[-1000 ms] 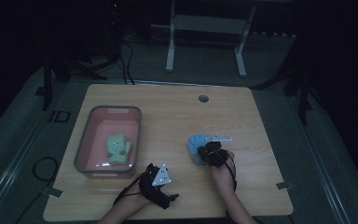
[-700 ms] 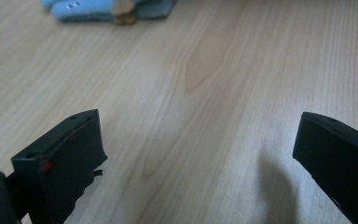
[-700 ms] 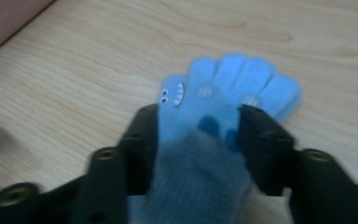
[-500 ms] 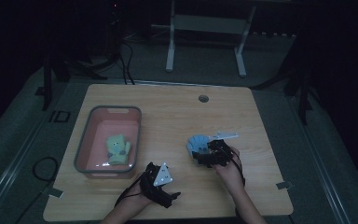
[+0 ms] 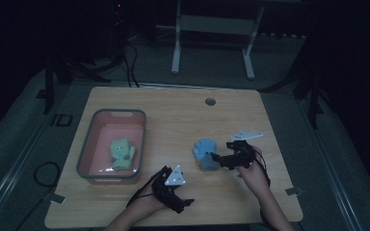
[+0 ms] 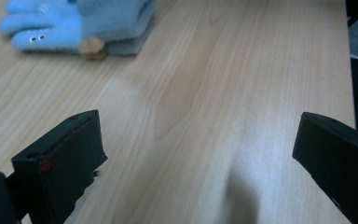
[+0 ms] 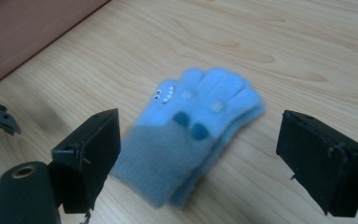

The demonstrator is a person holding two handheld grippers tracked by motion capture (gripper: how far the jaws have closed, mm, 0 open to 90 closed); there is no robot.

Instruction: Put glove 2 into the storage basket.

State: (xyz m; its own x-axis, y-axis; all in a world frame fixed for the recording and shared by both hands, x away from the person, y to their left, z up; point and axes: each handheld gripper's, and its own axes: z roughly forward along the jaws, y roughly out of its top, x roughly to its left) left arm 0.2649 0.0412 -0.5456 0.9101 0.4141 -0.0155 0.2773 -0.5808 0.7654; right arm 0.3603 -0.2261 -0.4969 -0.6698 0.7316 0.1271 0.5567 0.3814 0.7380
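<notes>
A blue knitted glove [image 5: 204,153] with a grey cuff lies flat on the wooden table [image 5: 173,120], right of centre. My right gripper [image 5: 218,159] hovers just right of it. Its jaws have just been opening and now stand wide, with nothing gripped. In the right gripper view the glove [image 7: 191,135] lies on the table ahead of and below the open right gripper [image 7: 200,130]. My left gripper [image 5: 184,200] rests near the front edge, open. In the left gripper view the left gripper [image 6: 196,135] frames bare wood, with the glove [image 6: 74,23] farther off.
A pink bin [image 5: 113,113] stands on the left half of the table with a green glove [image 5: 122,154] inside; its wall [image 7: 28,28] appears in the right gripper view. A round hole [image 5: 210,101] sits near the table's far edge. A metal stand's legs [image 5: 176,48] are beyond.
My right gripper has let go of the blue glove, opened wide and drawn back to the right and upward. The glove stays on the table. The left gripper has not moved.
</notes>
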